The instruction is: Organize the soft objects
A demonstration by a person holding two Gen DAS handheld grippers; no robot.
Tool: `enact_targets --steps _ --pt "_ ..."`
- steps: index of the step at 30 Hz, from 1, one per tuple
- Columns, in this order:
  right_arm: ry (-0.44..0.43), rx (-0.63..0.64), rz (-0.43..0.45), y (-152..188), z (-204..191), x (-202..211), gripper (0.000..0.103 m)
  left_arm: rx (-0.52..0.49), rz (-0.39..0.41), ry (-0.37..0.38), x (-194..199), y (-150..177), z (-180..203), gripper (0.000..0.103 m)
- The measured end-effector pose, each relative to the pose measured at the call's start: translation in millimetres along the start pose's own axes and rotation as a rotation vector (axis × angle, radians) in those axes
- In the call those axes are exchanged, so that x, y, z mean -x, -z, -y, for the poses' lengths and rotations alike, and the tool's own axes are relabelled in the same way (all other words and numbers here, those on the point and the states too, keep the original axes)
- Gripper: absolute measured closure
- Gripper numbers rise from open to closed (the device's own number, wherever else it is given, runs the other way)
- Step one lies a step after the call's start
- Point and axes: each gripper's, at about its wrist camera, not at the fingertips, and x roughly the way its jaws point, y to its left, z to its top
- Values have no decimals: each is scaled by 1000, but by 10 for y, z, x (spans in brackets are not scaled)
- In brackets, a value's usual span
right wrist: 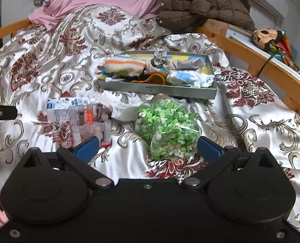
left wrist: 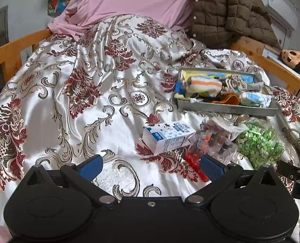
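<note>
Ahead of the right gripper (right wrist: 147,148), the bag of green pieces (right wrist: 168,129) lies on the bed cover (right wrist: 48,64), its near end reaching down between the two blue fingers (right wrist: 207,148) without clearly touching either; the fingers stand spread wide and grip nothing. At 12 o'clock beyond the bag sits the grey tray (right wrist: 156,90), filled with soft things: a striped cloth roll (right wrist: 125,64) at its 10 o'clock corner, a blue and white bundle (right wrist: 188,78) at its 4 o'clock side. At 10 o'clock from the bag lie a clear plastic packet (right wrist: 91,119) and, just behind it, a blue and white carton (right wrist: 63,107).

From the left wrist view, the left gripper (left wrist: 151,167) also has its fingers (left wrist: 91,166) wide apart and empty. The carton (left wrist: 168,136) lies at 12 o'clock from them, the clear packet (left wrist: 210,143) at 1 o'clock just beyond the right-hand finger, the green bag (left wrist: 259,139) at 2 o'clock, and the tray (left wrist: 226,107) farther off at 1 o'clock. A pink pillow (left wrist: 129,0) and a brown quilted jacket (left wrist: 226,10) lie at the head of the bed.
</note>
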Motion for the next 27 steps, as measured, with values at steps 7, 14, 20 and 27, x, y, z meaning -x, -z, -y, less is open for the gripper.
enact_targets --steps 7,14,20,27 --pt "-22 59 -26 35 -104 -88 1 -9 -63 -29 -79 35 31 1" --pt "-32 81 -33 36 -104 -140 1 -36 -97 -47 -123 67 69 1" --pt "-34 83 -34 37 -100 -135 1 -53 -125 -61 -153 83 108 1" --pt "-64 88 -70 23 -81 -218 1 -100 -157 -52 -201 93 202 1"
